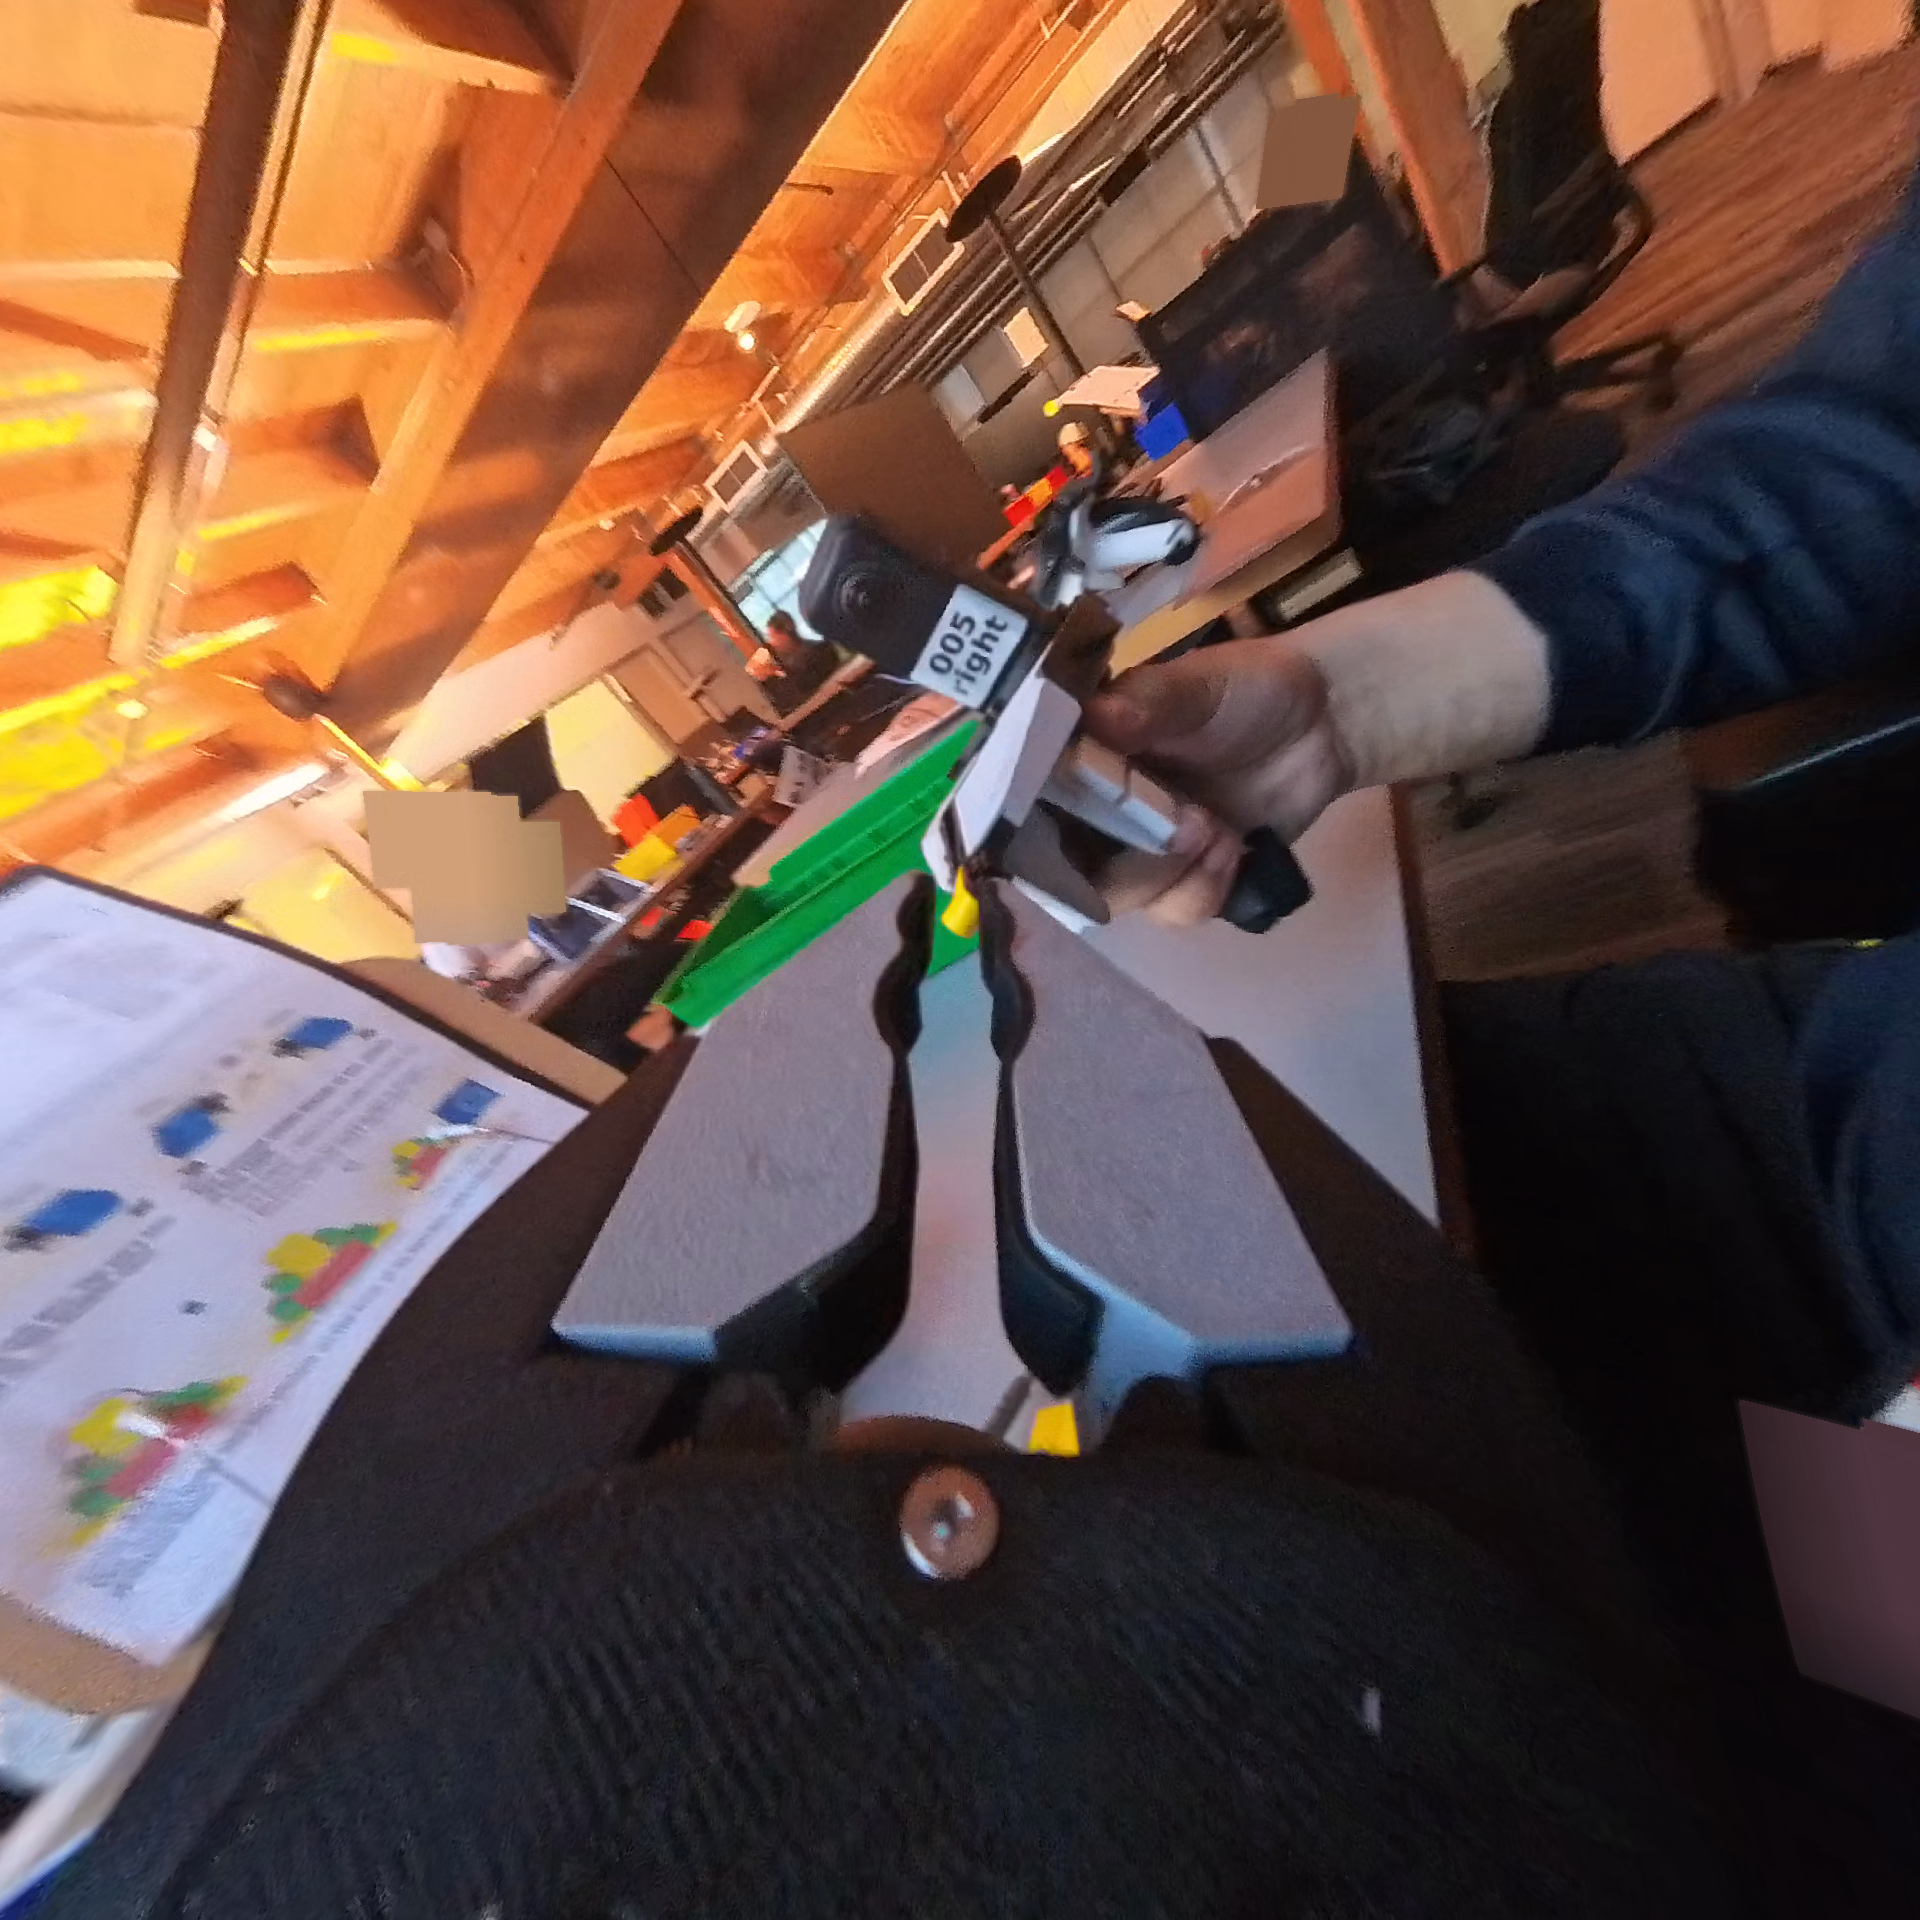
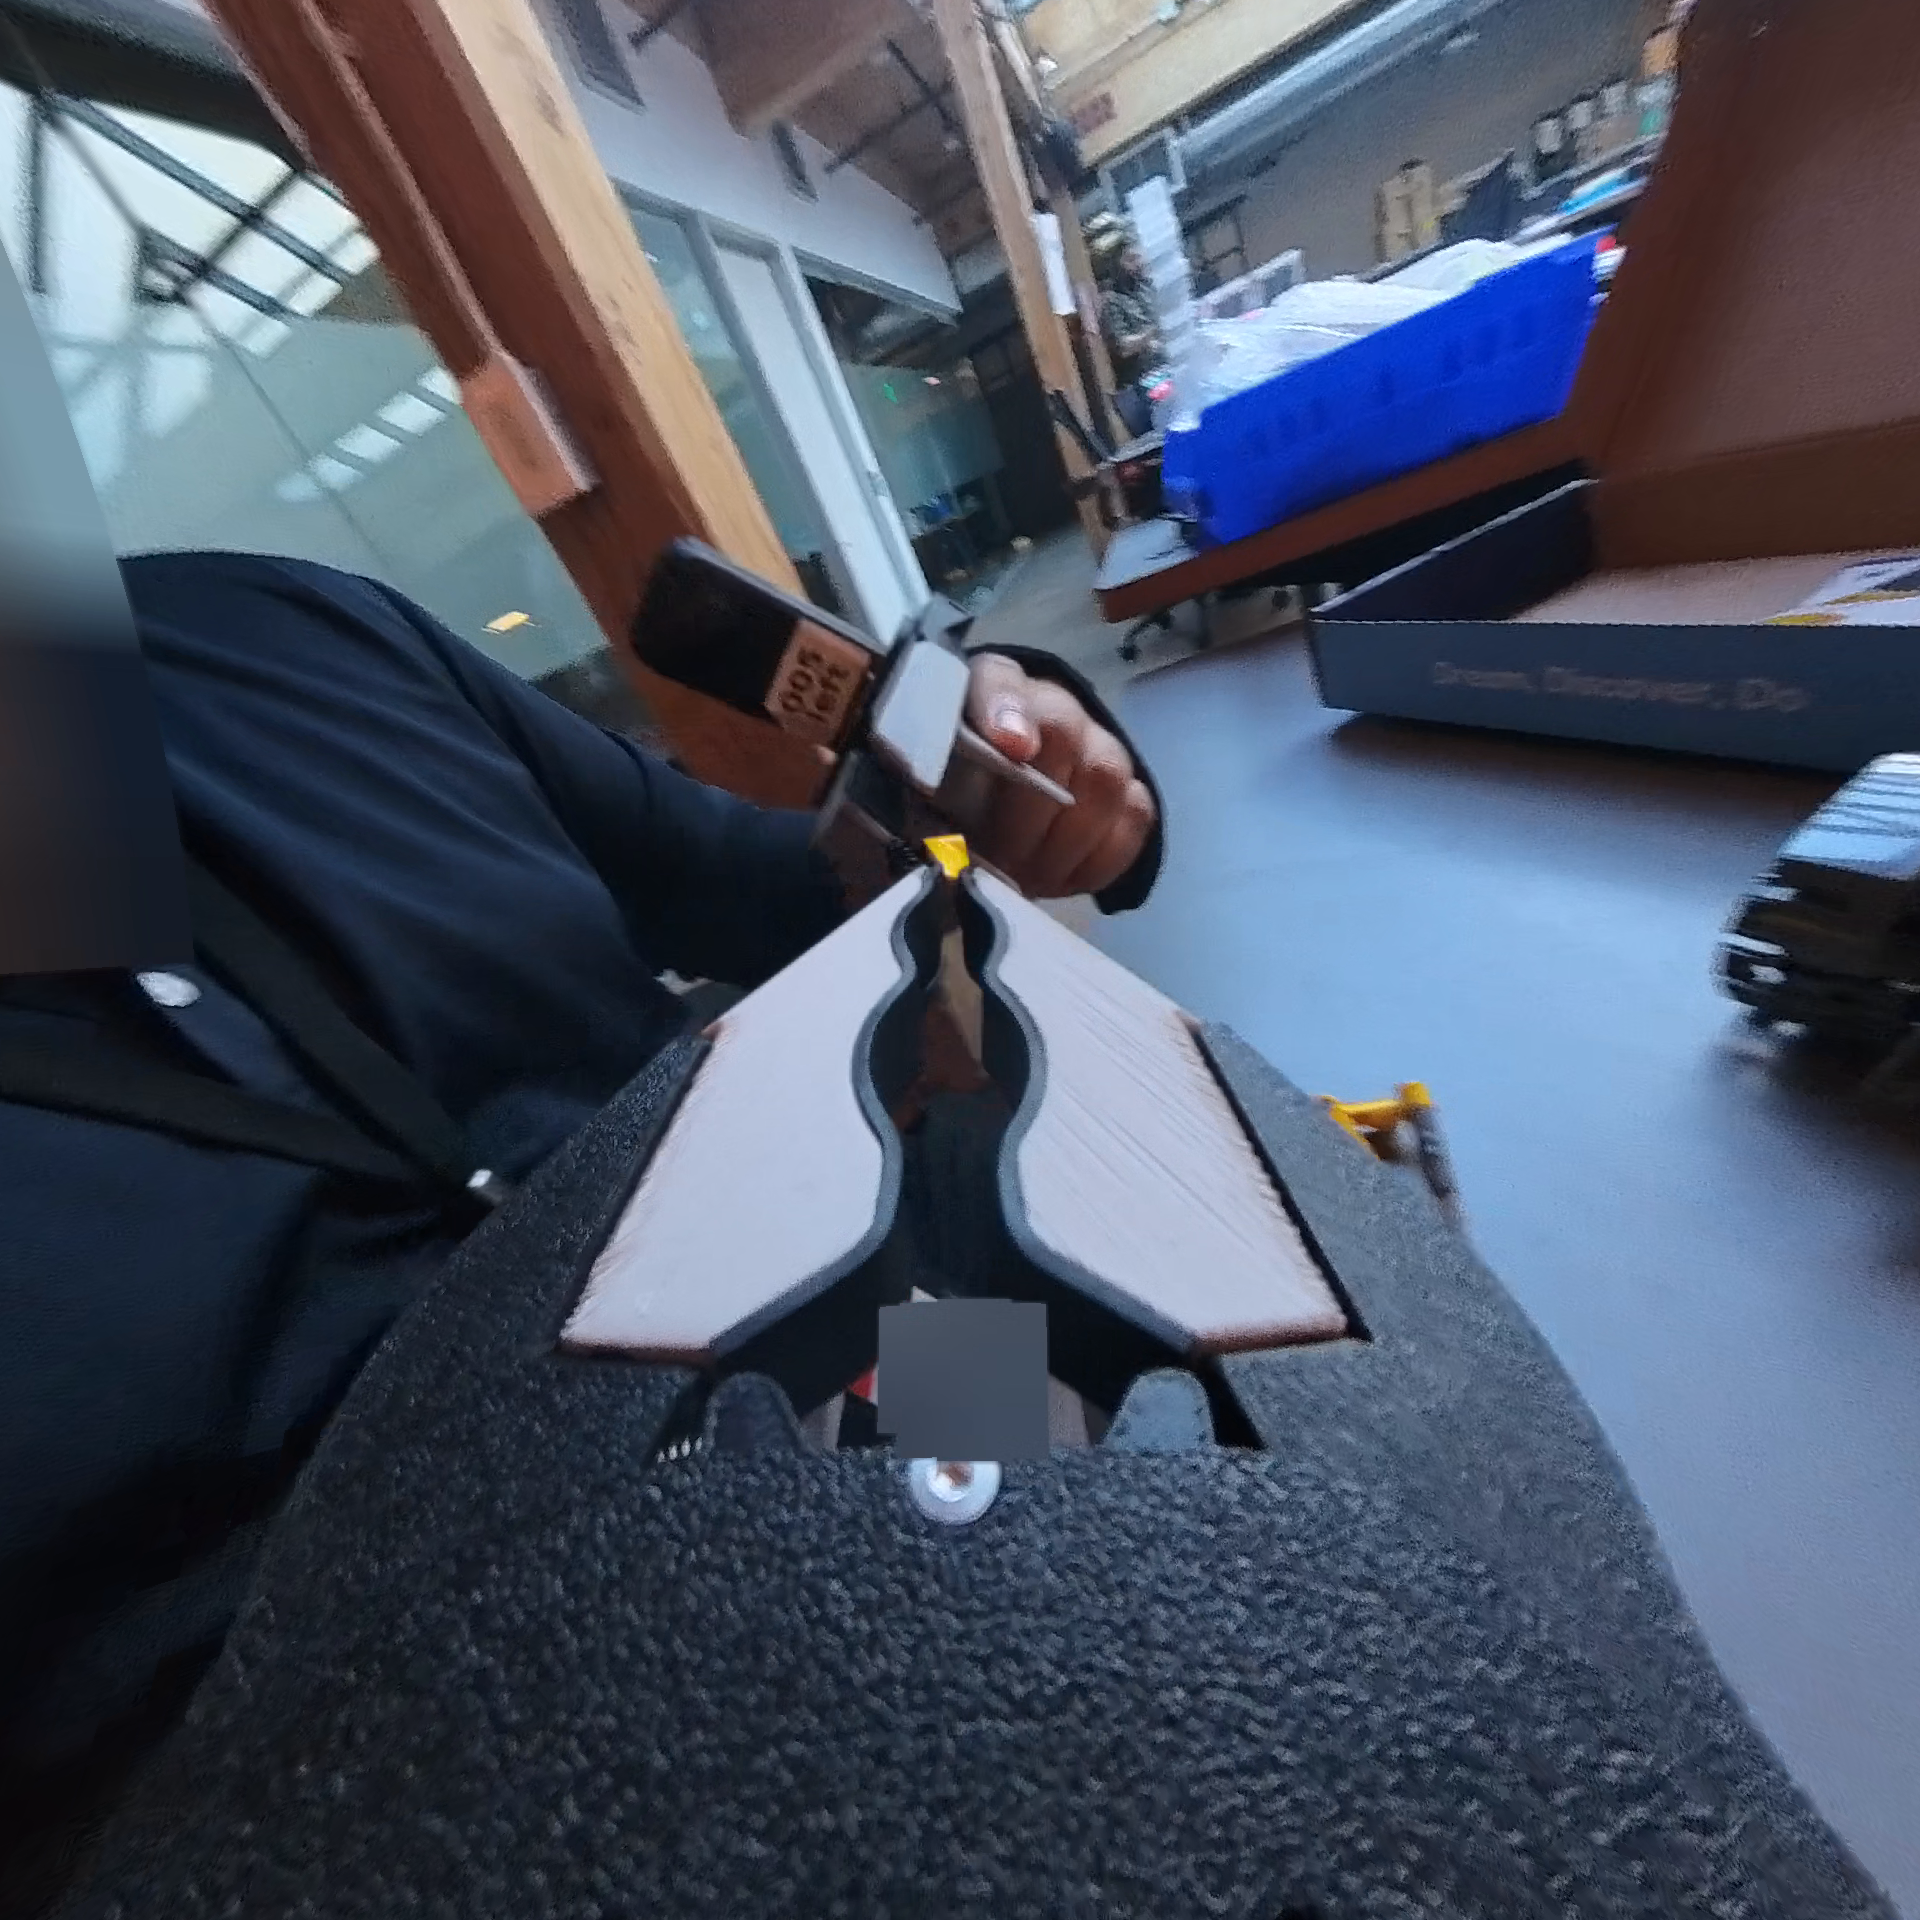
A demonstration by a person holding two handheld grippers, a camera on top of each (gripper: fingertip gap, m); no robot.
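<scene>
Facing each other tip to tip above the tabletop (image 2: 1455, 935): left gripper (image 1: 951, 914), right gripper (image 2: 945, 883). Lying left of the left gripper: instruction sheet (image 1: 208, 1195). Sitting right of the right gripper: toy truck (image 2: 1829, 935), open box (image 2: 1610, 675) behind.

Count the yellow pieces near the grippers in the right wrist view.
2. One small yellow piece sits at the right gripper fingertips, facing the left gripper. Another yellow part lies on the table, right of the fingers. Others may be hidden.

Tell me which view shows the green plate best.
Left wrist view: the green plate lies past the left hand-held gripper, though blurred and partly hidden by both hand-held grippers. Right wrist view doesn't show it at all.
</scene>
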